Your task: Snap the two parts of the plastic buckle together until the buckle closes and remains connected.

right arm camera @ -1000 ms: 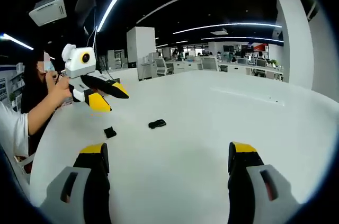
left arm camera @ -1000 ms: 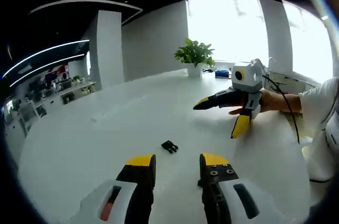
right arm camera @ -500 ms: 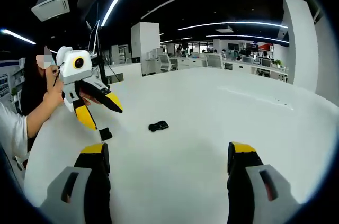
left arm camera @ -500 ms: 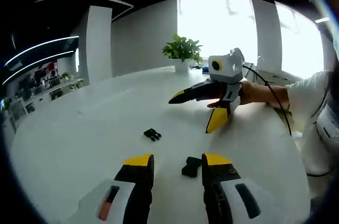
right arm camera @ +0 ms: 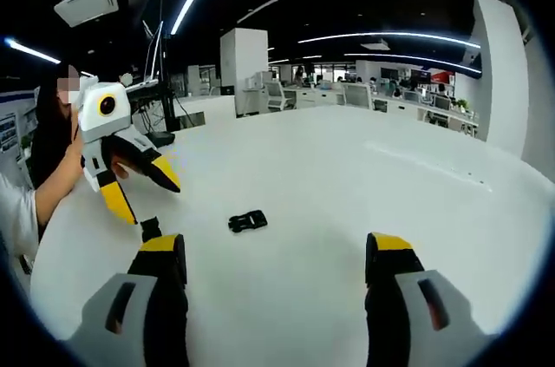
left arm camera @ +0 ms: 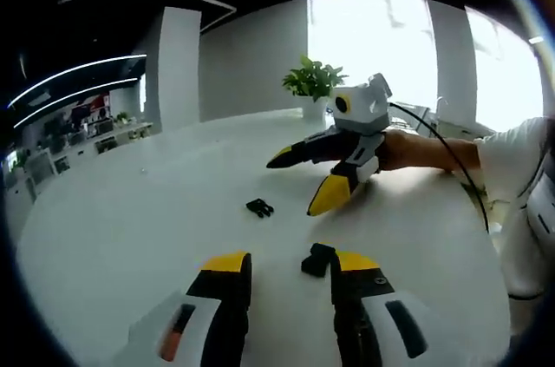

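Two small black buckle halves lie apart on a white table (left arm camera: pixel 121 228): the near half (left arm camera: pixel 316 259) touches the open left gripper (left arm camera: pixel 290 273), the far half (right arm camera: pixel 247 221) lies ahead of the open right gripper (right arm camera: pixel 273 254). Light, stiff, likely slippery plastic; pinch each by its flat body.

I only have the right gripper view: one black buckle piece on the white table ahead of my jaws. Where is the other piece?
Observer: In the left gripper view, the second buckle piece lies on the white table right by the left hand-held gripper, against its jaw tip.
Operator: Is that gripper gripping it?
Observer: No, its jaws stand apart; the piece is not between them.
Operator: And my piece?
Observer: That far buckle piece lies beyond, near the right hand-held gripper.
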